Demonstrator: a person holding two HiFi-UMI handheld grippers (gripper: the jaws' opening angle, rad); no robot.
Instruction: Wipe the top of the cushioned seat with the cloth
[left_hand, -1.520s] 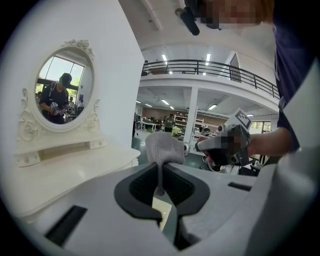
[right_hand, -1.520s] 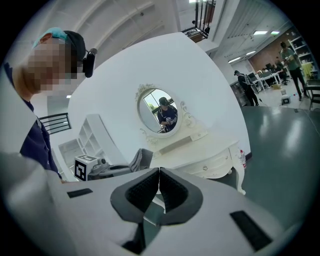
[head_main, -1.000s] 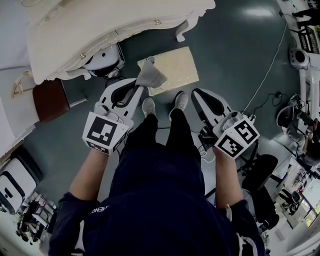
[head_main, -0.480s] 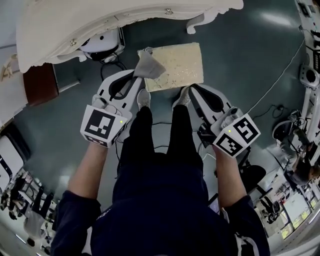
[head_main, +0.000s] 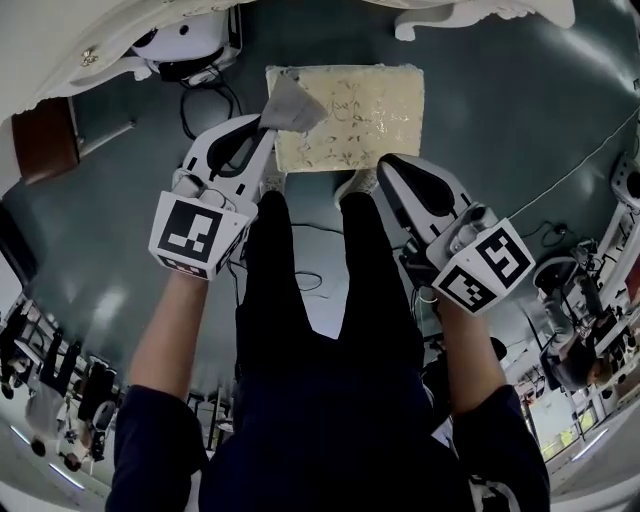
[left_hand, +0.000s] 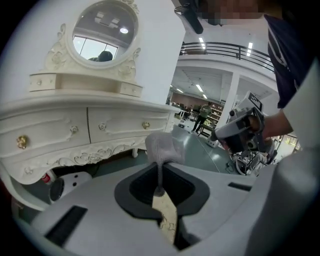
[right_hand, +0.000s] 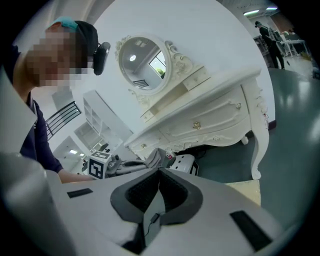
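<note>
The cushioned seat (head_main: 352, 116) is a cream, patterned rectangle on the floor ahead of the person's feet; a sliver of it shows between the jaws in the left gripper view (left_hand: 167, 216) and its corner in the right gripper view (right_hand: 245, 190). My left gripper (head_main: 268, 122) is shut on a grey cloth (head_main: 290, 103), which bunches above the jaw tips (left_hand: 163, 146) over the seat's near left corner. My right gripper (head_main: 383, 162) is shut with nothing in it, held at the seat's near right edge.
A white ornate dressing table (left_hand: 75, 125) with an oval mirror (right_hand: 145, 62) stands just beyond the seat. A white round device with cables (head_main: 185, 45) sits under it. Cables trail on the dark floor (head_main: 560, 170). The person's shoes (head_main: 358, 183) touch the seat's near edge.
The view has shifted forward: the seat now lies nearer and more centred. Both grippers have come closer to it, the left still holding the cloth.
</note>
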